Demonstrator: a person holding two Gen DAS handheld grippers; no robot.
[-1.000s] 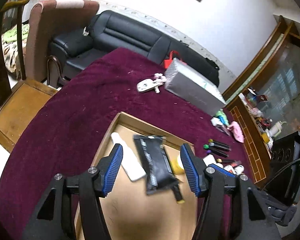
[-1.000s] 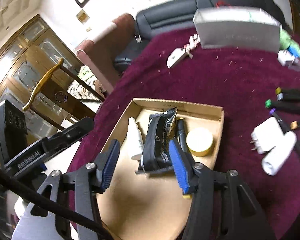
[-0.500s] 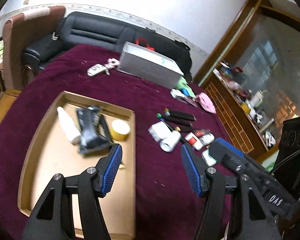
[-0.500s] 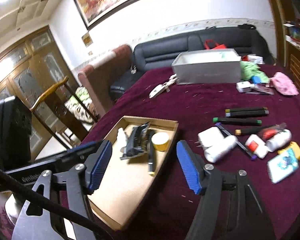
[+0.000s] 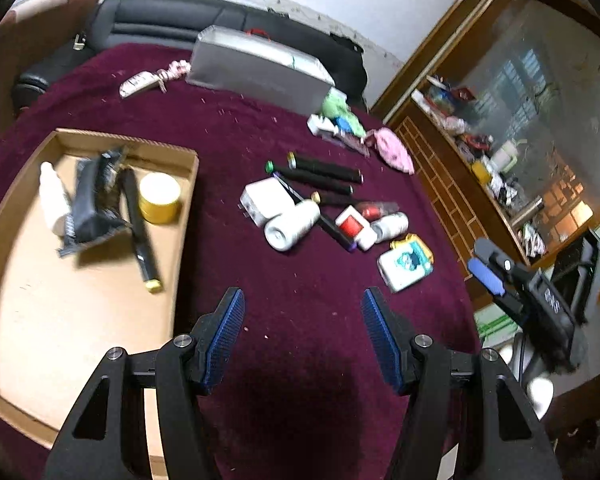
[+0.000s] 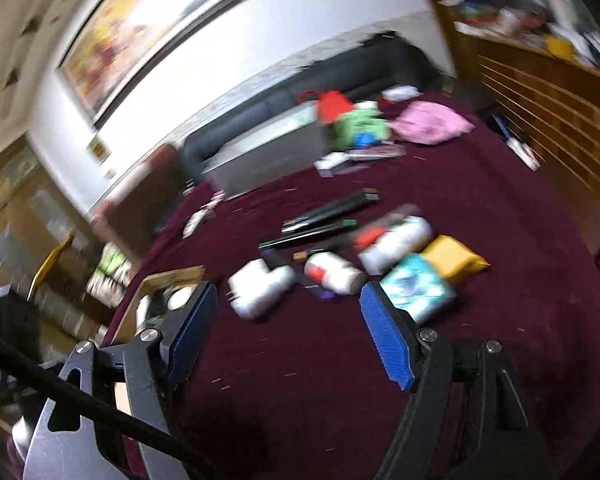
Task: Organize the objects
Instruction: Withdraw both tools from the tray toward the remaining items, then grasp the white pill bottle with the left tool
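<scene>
Cardboard tray, left on the maroon tabletop, holds one white bottle, one black pouch, one black pen and one yellow tin. Loose pile, middle to right, ahead of both tools: one white adapter, one white roll, about four black markers lying crosswise, one teal-printed pack. Left hand-held gripper: jaws apart, nothing between. Right hand-held gripper: jaws opening, empty, judged nearer the teal-printed pack, which sits just beyond its right finger.
</scene>
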